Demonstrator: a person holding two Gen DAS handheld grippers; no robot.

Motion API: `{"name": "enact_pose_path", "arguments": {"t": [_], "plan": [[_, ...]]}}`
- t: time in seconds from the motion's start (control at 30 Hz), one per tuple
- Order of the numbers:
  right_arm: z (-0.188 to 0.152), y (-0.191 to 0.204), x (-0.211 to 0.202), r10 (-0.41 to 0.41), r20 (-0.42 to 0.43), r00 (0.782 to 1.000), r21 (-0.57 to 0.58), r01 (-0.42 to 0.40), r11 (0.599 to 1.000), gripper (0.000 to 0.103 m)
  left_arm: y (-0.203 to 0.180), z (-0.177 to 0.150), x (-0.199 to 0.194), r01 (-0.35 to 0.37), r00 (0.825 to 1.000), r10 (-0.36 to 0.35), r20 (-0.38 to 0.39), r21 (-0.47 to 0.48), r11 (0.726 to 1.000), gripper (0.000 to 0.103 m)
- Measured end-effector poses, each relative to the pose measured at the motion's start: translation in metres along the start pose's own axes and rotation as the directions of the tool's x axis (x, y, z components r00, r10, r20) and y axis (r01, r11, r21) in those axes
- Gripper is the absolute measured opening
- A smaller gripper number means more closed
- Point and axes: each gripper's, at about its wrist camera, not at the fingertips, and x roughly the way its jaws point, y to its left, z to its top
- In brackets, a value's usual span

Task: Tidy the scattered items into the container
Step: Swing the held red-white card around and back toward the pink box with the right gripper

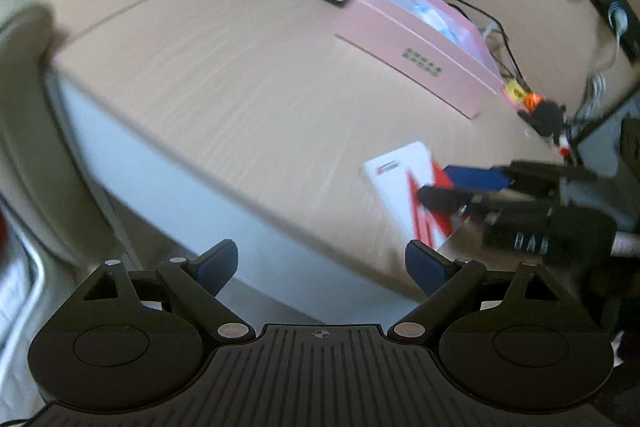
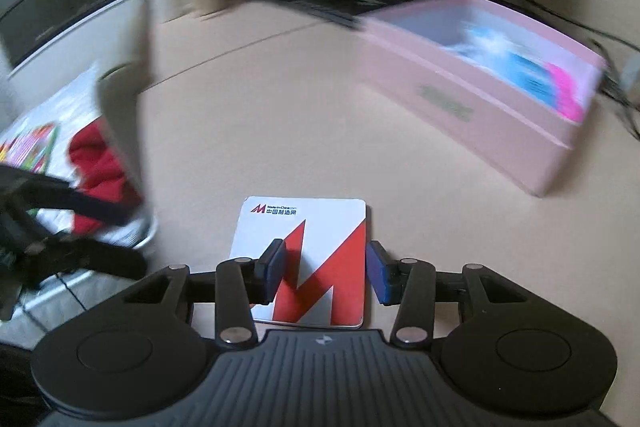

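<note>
On the tan surface [image 2: 280, 115], my right gripper [image 2: 326, 269] straddles a white pad [image 2: 308, 259] printed with a red M, its jaws narrow with the pad between them; I cannot tell whether the blue tips press its edges. My left gripper [image 1: 322, 261] hangs at the surface's front edge, jaws wide and empty. The pink box [image 2: 472, 103] stands open well beyond the pad, colourful items inside.
</note>
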Motion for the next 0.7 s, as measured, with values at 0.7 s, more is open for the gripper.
{"name": "enact_pose_path", "arguments": {"t": [0.7], "plan": [[-0.016, 0.050, -0.023, 0.076, -0.023, 0.997, -0.203, -0.079, 0.976, 0.060, 0.023, -0.011, 0.010, 0.145, 0.989, -0.144, 0.026, -0.290, 0.946, 0.054]]}}
